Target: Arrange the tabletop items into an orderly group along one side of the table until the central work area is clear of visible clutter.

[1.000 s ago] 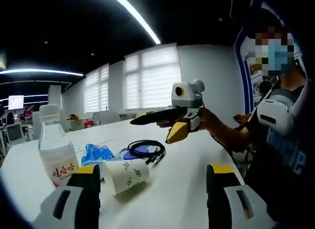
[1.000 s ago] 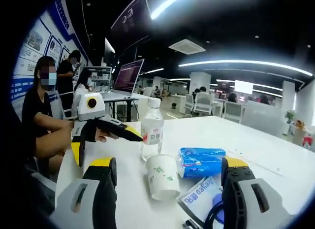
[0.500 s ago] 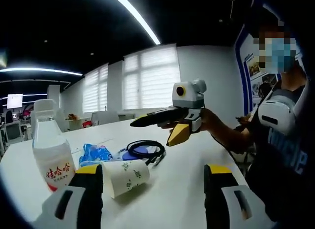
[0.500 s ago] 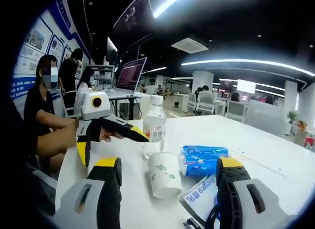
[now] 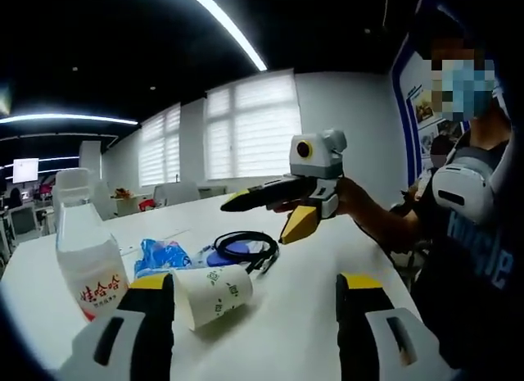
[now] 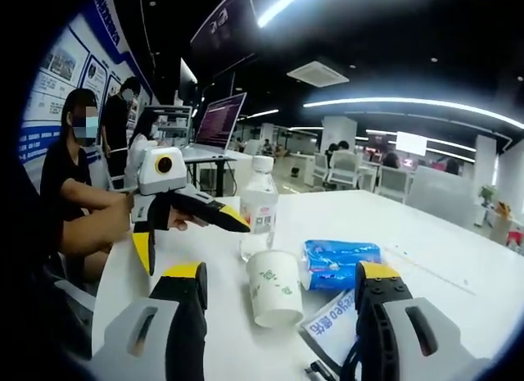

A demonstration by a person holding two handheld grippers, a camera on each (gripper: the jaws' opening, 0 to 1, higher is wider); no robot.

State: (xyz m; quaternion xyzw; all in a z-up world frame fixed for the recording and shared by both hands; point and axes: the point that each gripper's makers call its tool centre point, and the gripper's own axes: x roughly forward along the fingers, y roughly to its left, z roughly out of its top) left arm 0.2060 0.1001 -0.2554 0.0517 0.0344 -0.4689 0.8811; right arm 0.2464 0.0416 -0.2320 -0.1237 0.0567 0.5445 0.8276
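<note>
Open office, white table (image 5: 295, 315). Nothing grouped yet. Paper cup (image 5: 214, 292), water bottle (image 5: 88, 266), blue pack (image 5: 161, 256) and coiled cable (image 5: 244, 246) sit scattered mid-table, from 9 to 12 o'clock of my left gripper (image 5: 254, 332). My right gripper (image 6: 278, 324) and left fingers are both spread, empty. All sorting remains.

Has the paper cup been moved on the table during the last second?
No. The paper cup stands where it did, just in front of the water bottle and beside the blue tissue pack; only the cameras shifted slightly.
</note>
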